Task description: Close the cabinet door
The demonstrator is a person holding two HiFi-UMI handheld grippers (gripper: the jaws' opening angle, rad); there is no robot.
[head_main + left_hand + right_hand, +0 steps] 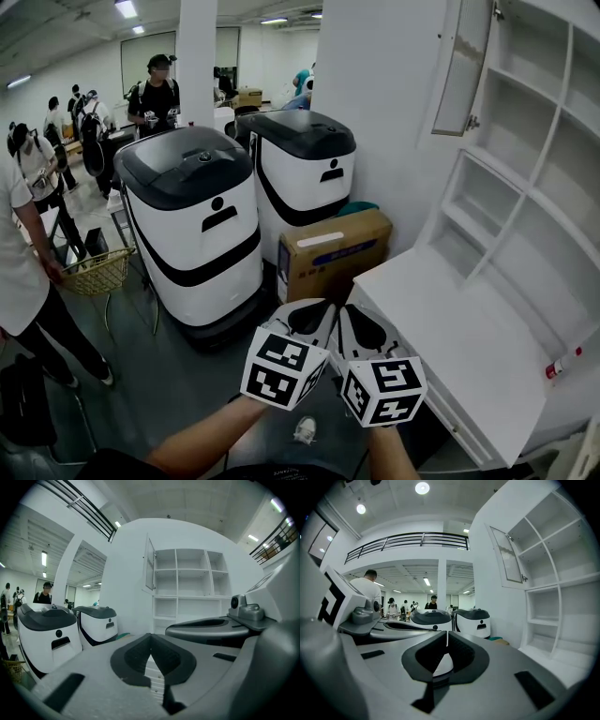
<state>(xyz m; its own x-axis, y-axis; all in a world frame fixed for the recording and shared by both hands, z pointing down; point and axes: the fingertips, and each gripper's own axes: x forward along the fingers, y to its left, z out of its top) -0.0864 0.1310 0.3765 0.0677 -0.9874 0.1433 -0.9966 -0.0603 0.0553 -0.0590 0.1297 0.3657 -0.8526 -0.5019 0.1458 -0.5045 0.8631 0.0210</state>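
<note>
Hall with a grey floor (187, 394) and strip lights, several people (155, 101) at far left. One white cabinet (525, 187) at right, its single cabinet door (464, 66) swung open at the upper left, above a white worktop (450, 347). Two white-and-black machines (192, 234) side by side, one shut cardboard box (333, 251) just beside them. Left gripper (319, 311) and right gripper (352, 319) low in the centre, jaws pressed together, nothing between.

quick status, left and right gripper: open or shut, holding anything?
Left grey two-jaw gripper: closed, jaw tips together, nothing held.
Right grey two-jaw gripper: closed, jaw tips together, nothing held.
</note>
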